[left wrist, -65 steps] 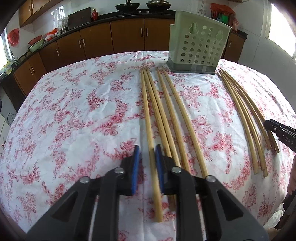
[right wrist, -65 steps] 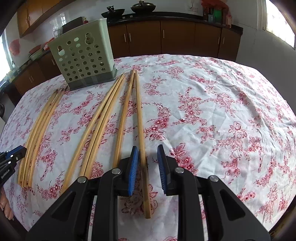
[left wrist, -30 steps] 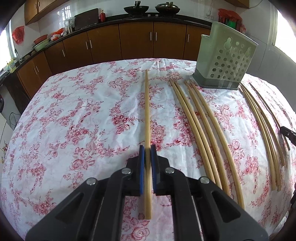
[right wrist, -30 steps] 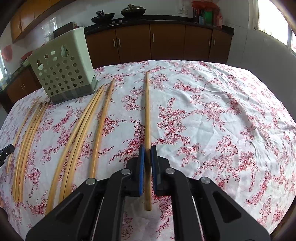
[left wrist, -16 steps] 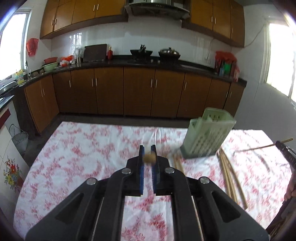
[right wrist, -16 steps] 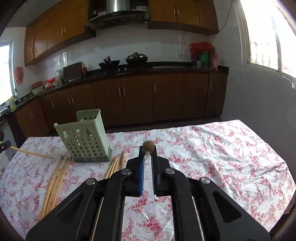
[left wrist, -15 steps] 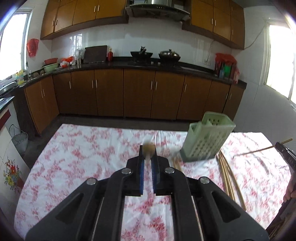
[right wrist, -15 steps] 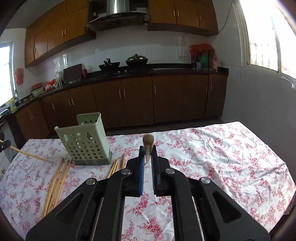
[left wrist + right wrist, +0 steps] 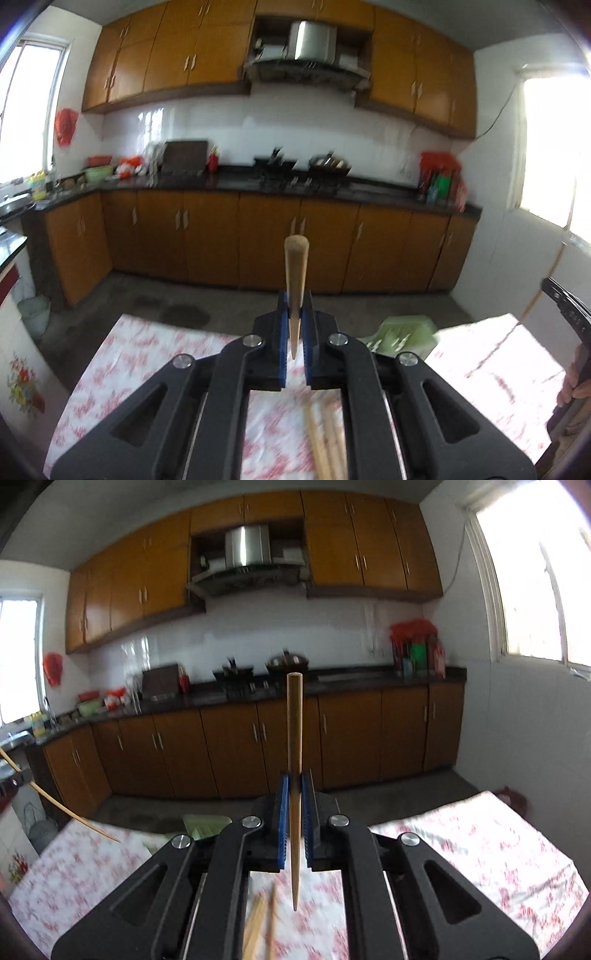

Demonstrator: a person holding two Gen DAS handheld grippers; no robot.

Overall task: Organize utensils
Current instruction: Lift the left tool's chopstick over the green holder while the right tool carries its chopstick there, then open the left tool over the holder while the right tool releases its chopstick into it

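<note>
Kitchen backdrop, tapered wooden chopstick (image 9: 294, 760), clamped upright

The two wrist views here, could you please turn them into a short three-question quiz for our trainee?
1. True or false: each claw is shut on a chopstick.
2. Multiple choice: where is the green utensil holder? A) clamped in the left claw B) standing on the floral tablecloth C) on the kitchen counter
3. Fill in: in the right wrist view, the left claw's chopstick shows at the ___ edge.

Key
1. True: the left claw clamps one chopstick, and the right claw clamps another chopstick.
2. B
3. left
</note>
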